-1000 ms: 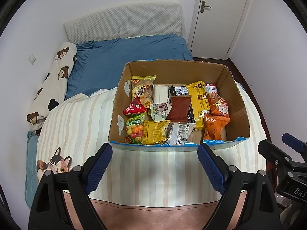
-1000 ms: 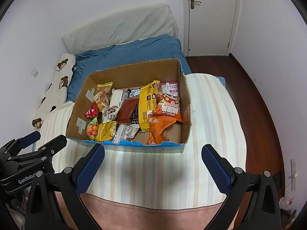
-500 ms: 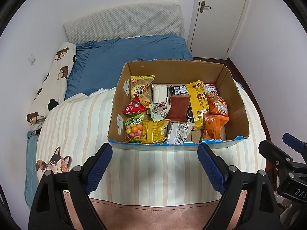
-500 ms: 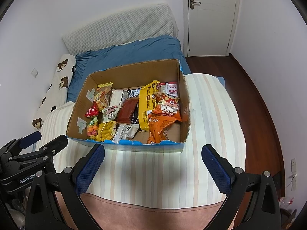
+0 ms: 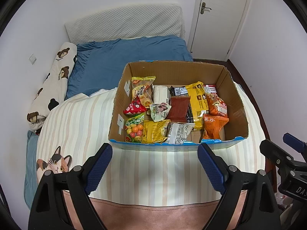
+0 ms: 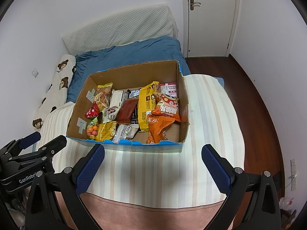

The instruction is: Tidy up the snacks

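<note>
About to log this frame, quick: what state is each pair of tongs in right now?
Left tongs: open, holding nothing, above the striped blanket.
Right tongs: open, holding nothing, short of the cardboard box.

Both units same build: matte black plastic frames, angular A-shaped arms with triangular cutouts. Left gripper: blue ribbed pads on the inner faces, silver screw heads at the arm pivots. Right gripper: identical blue textured pads, same silver screws. Side-on, each body shows a black clamp-like bracket with a blue tip. White lettering on the bodies: "GenRobo…" on the left one, "DAS…" on the right, both cut off.
</note>
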Motion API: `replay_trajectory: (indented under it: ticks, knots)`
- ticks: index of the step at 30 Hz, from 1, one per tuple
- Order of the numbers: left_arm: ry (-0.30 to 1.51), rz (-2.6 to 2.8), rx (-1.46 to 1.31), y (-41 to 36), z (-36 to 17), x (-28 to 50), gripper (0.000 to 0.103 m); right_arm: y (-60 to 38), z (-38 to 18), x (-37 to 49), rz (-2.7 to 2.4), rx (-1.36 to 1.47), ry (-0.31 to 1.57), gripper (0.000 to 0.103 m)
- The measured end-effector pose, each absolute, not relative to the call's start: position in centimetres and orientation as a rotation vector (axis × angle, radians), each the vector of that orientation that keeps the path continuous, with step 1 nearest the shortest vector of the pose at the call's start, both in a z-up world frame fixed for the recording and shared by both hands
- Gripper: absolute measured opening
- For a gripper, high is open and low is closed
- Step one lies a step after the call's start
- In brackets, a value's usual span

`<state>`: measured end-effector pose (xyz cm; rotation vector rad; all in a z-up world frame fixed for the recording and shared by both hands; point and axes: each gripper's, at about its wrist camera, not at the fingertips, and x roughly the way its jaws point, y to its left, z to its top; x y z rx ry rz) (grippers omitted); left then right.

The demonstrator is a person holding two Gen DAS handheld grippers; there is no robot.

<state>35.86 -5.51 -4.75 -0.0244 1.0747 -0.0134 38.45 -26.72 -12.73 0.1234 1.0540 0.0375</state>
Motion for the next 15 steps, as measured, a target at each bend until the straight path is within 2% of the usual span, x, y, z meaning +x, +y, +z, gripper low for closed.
replay_trajectory:
  ticks: [15]
  knots:
    - [1.067, -0.005, -0.022, -5.45, -4.36, 35.56, 0.091, -26.74, -12.43, 38.19, 0.039, 0.123, 1.05, 0.103]
